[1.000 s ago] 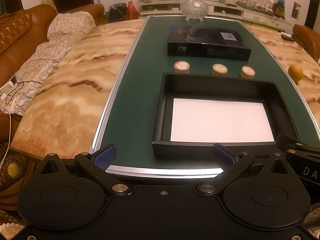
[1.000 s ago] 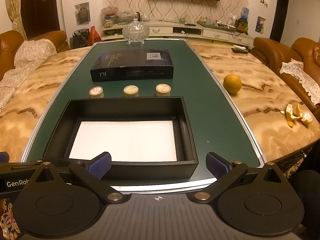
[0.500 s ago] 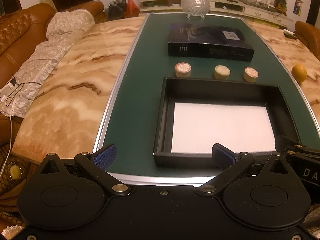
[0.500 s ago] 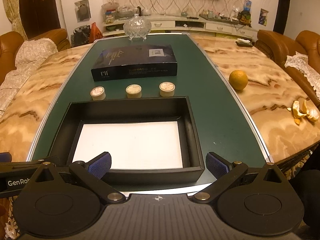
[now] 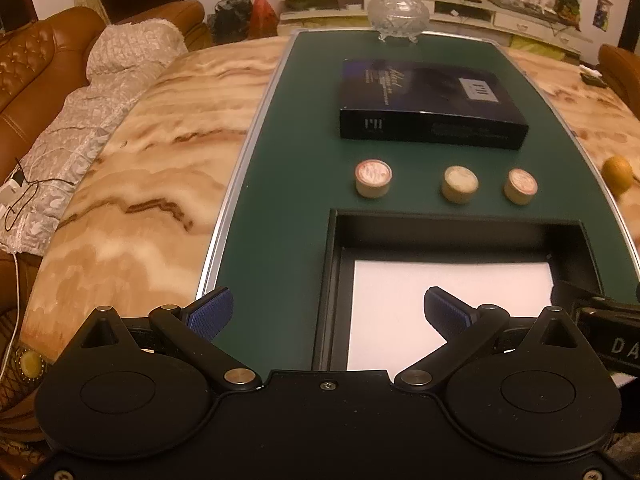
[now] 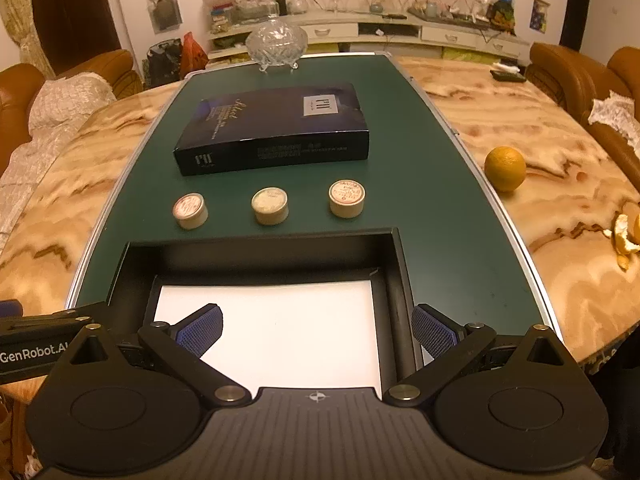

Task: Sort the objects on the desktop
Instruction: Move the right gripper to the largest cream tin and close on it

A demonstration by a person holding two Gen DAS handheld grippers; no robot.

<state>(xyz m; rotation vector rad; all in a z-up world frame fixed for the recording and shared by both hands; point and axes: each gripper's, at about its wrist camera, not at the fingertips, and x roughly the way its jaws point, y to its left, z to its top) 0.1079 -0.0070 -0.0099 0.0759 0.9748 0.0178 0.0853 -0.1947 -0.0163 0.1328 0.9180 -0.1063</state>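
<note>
An open black box (image 5: 460, 228) (image 6: 260, 246) with a white floor lies on the green mat. Behind it stand three small round wooden tins in a row: left (image 5: 373, 178) (image 6: 190, 210), middle (image 5: 460, 184) (image 6: 270, 206), right (image 5: 520, 186) (image 6: 346, 198). A dark book-shaped box (image 5: 428, 104) (image 6: 276, 128) lies behind them. My left gripper (image 5: 326, 314) is open and empty over the box's near left corner. My right gripper (image 6: 318, 330) is open and empty over the box's near right part.
A glass lidded bowl (image 5: 398, 12) (image 6: 276, 44) stands at the mat's far end. An orange (image 6: 505, 168) (image 5: 618, 172) and orange peel (image 6: 628, 236) lie on the marble table to the right. Leather sofas flank the table (image 5: 140, 180).
Both grippers have moved forward over the table, so their fingers now hang over the black box's near end. Jaws stay open. Nothing on the table has moved.
</note>
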